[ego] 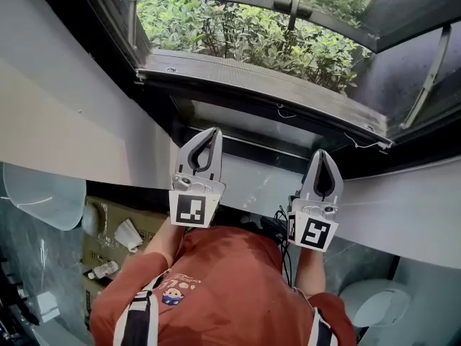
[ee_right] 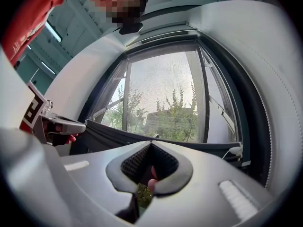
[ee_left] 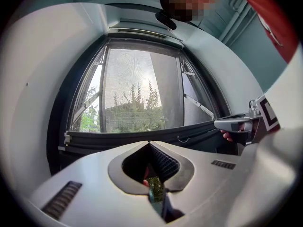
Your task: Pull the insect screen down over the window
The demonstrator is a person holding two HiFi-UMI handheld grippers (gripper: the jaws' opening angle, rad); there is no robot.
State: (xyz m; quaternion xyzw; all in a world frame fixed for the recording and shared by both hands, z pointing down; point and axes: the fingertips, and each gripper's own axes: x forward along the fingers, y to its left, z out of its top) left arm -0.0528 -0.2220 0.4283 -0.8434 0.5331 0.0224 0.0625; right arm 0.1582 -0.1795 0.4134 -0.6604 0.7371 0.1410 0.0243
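1. Insect screen [ee_left: 137,89] — mesh drawn across the window [ee_left: 64,112], dark bottom bar [ee_left: 142,135] level beneath the mesh.
2. Bar positioned directly ahead of both tips: left gripper [ego: 215,134] toward its left part, right gripper [ego: 322,155] toward its right part.
3. Jaws together on each gripper; grip on the bar not discernible.
4. Count — two grippers, one screen, one bar.

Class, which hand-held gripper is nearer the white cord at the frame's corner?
The right hand-held gripper: the white cord lies just beside it, the left hand-held gripper well away.
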